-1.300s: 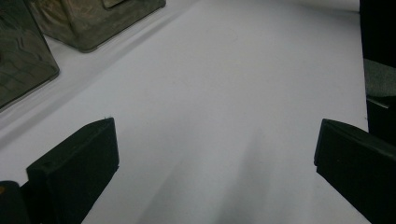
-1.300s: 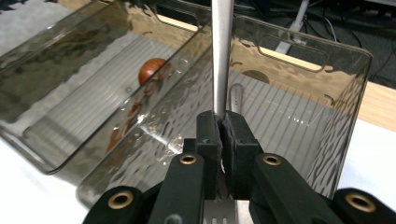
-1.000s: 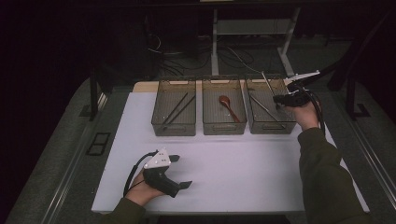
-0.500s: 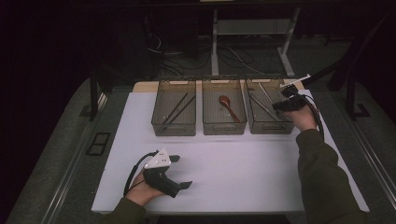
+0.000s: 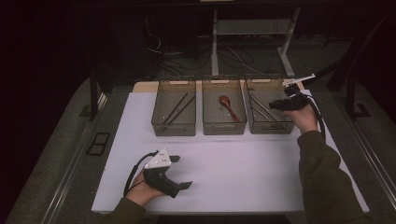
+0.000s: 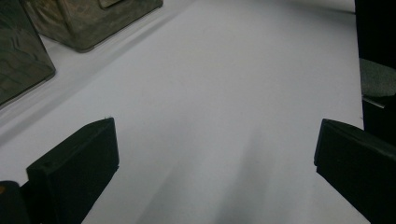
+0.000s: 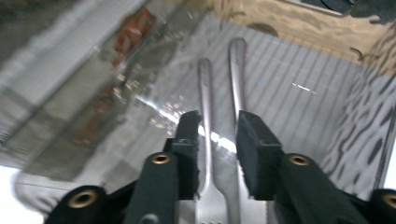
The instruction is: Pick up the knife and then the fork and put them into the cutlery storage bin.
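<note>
Three clear bins stand in a row at the back of the white mat (image 5: 233,163). My right gripper (image 5: 275,104) hangs over the right bin (image 5: 271,129), where two metal forks (image 5: 261,108) lie. In the right gripper view its jaws (image 7: 219,123) have just been opening and stand apart just above the forks; one fork handle (image 7: 205,84) runs between them with no pad pressing on it, and the other fork (image 7: 237,70) lies beside it. My left gripper (image 5: 183,171) rests on the mat near the front edge, open, with bare mat between its fingers (image 6: 215,140).
The left bin (image 5: 173,131) holds dark chopsticks (image 5: 177,109). The middle bin (image 5: 224,130) holds a wooden spoon (image 5: 229,107). Two bin corners (image 6: 84,28) show at the upper left of the left gripper view. Table legs and cables lie behind the table.
One second ago a thin metal utensil stuck up from the right gripper over the right bin. Now it lies in the bin and the jaws have parted. The left gripper has not moved.
</note>
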### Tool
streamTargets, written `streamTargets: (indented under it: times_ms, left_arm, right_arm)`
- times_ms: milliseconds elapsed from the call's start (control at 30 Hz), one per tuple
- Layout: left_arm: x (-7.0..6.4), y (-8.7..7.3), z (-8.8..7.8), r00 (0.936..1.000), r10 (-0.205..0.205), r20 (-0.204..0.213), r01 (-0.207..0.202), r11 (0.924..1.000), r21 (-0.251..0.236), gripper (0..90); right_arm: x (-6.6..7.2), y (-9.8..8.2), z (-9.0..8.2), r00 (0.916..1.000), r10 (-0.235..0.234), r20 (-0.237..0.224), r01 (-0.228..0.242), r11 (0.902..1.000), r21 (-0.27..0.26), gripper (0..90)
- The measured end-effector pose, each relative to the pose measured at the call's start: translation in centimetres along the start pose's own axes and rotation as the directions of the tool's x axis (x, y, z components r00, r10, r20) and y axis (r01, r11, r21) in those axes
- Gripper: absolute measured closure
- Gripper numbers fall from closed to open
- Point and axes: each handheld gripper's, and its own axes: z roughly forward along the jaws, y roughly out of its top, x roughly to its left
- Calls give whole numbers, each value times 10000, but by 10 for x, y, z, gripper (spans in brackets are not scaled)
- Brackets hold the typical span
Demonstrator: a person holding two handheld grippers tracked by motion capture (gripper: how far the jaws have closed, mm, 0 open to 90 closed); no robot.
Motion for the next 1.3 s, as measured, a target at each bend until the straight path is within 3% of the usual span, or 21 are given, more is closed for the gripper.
streamTargets:
  times_ms: [167,267,633,900,1300]
  left_arm:
    - [0,0,0,10000,-41,-39,41,10000,-28,0]
    - [0,0,0,10000,-34,-43,34,10000,-34,0]
    - [0,0,1,10000,-8,-60,8,10000,12,0]
    - [0,-1,0,10000,-17,-69,17,10000,43,0]
    - [0,-1,0,9999,-26,-101,26,10000,14,0]
  right_arm:
    - [2,0,-11,9993,8,-370,-22,9993,-362,592]
    - [6,-1,-17,9994,1,-354,-17,9990,-446,503]
    - [20,-21,-37,9948,-304,-973,194,9935,-1125,392]
    - [42,-41,-44,9924,-908,-831,800,9890,-1247,349]
    - [75,-67,-56,9793,-1642,-1182,1416,9736,-1790,272]
